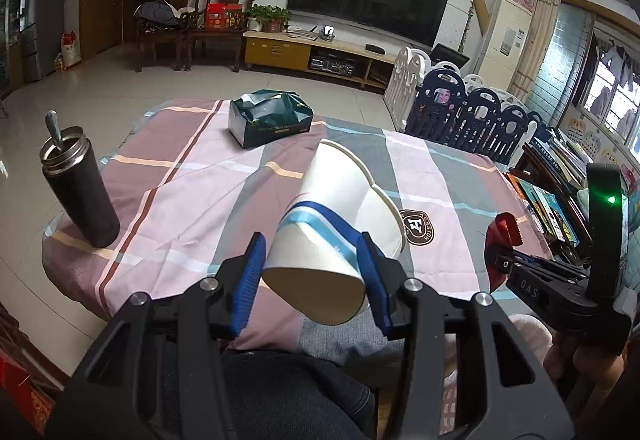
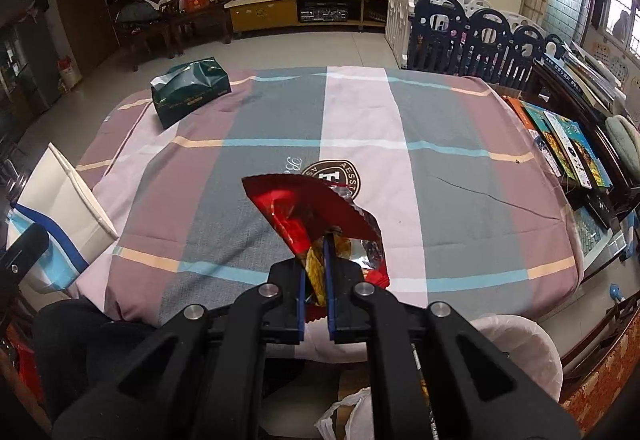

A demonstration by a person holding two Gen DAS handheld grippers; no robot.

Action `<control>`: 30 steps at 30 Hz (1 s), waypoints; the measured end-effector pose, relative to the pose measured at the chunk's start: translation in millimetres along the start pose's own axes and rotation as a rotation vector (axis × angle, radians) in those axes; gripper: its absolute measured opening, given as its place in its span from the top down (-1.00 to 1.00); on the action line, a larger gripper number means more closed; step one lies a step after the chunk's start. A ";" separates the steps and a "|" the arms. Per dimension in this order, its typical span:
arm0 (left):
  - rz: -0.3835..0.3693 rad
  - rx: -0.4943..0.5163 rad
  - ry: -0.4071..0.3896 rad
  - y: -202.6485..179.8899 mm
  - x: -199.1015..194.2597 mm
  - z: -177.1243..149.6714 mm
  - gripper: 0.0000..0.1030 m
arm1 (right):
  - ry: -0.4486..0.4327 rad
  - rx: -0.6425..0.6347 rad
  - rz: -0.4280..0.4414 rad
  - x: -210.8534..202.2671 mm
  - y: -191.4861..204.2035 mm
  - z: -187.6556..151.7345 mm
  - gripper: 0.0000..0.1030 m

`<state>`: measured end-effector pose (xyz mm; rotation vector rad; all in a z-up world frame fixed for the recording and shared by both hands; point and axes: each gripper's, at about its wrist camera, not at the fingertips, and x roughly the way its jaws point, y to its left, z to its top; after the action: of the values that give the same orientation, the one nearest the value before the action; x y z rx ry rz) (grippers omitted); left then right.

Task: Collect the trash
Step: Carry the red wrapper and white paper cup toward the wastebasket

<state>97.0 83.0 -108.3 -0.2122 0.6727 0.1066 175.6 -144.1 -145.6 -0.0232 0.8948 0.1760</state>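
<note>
My left gripper [image 1: 312, 252] is shut on a stack of white paper cups [image 1: 336, 224] with a blue band, held tilted above the table's near edge. The cups also show at the left of the right wrist view [image 2: 60, 207]. My right gripper [image 2: 316, 252] is shut on a red snack wrapper [image 2: 304, 211], held above the table near its front edge. The right gripper also shows in the left wrist view [image 1: 504, 240] at the right, with a bit of red wrapper in it.
A table with a plaid cloth [image 2: 440, 159] fills both views. A dark green tissue box [image 1: 272, 117] lies at its far side. A black steel flask [image 1: 78, 191] stands at its left edge. A white-lined bin [image 2: 516, 344] sits below the near right corner. Books [image 2: 560, 143] and a play fence [image 2: 480, 35] stand on the right.
</note>
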 end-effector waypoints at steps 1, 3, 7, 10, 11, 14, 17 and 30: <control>0.000 -0.001 -0.003 -0.2 -2.0 0.2 0.07 | -0.006 -0.004 0.003 -3.5 2.3 0.7 0.83; 0.003 0.002 -0.015 -1.5 -8.3 1.3 0.07 | -0.018 -0.010 0.004 -10.3 4.7 1.5 0.83; -0.002 0.013 -0.042 -6.6 -22.2 2.5 0.07 | -0.055 -0.014 0.002 -27.2 6.0 2.7 0.83; -0.004 0.022 -0.058 -9.6 -31.1 1.1 0.07 | -0.074 -0.008 0.005 -36.5 2.4 3.1 0.83; -0.004 0.024 -0.061 -10.7 -33.8 0.6 0.07 | -0.077 -0.008 0.007 -39.3 0.6 2.6 0.83; -0.007 0.029 -0.070 -12.6 -40.6 -1.2 0.07 | -0.083 -0.008 0.007 -44.0 -0.9 0.3 0.83; -0.009 0.034 -0.072 -14.2 -43.7 -1.8 0.07 | -0.081 -0.005 0.008 -44.7 -1.8 -0.9 0.83; -0.022 0.122 -0.062 -48.8 -51.9 -6.6 0.08 | -0.129 0.023 -0.026 -97.7 -63.3 -26.0 0.83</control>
<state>60.7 32.5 -72.9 -0.0986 0.6129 0.0501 106.0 -222.8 -89.2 -0.0025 0.7672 0.1411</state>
